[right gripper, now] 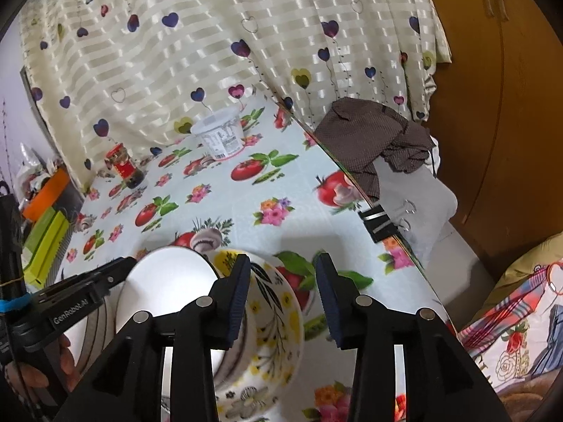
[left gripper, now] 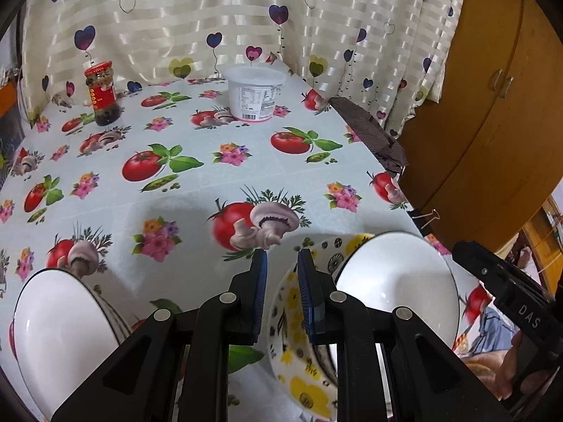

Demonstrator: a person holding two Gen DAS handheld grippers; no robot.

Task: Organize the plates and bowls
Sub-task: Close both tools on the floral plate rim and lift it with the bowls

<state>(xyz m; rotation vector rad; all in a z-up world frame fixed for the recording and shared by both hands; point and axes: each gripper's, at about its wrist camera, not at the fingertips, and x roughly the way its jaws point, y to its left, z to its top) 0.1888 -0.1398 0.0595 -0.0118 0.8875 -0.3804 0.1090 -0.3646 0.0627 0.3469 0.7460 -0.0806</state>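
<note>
**A:** At the near edge of the table point(left gripper: 197, 183): where's your left gripper point(left gripper: 281, 260)?

**B:** Low over the tablecloth. Your jaws are a narrow gap apart, with only cloth showing between them and nothing clamped. The right-hand finger point(left gripper: 309, 292) overlaps the rim of the flowered bowl point(left gripper: 292, 369).

**A:** And the bowls?

**B:** White bowl point(left gripper: 397, 281) sits tilted inside the flowered one, by the table's right edge. A second white bowl point(left gripper: 59, 334) is just left of your left gripper, apart from that pair.

**A:** Right gripper point(right gripper: 283, 267)?

**B:** Your jaws are apart, wider than the left's. The flowered bowl's far rim shows between them, and the pads aren't pressing on it.

**A:** Far end?

**B:** Red-lidded jar point(left gripper: 103, 93) and white tub point(left gripper: 255, 93) stand well apart by the curtain.
</note>
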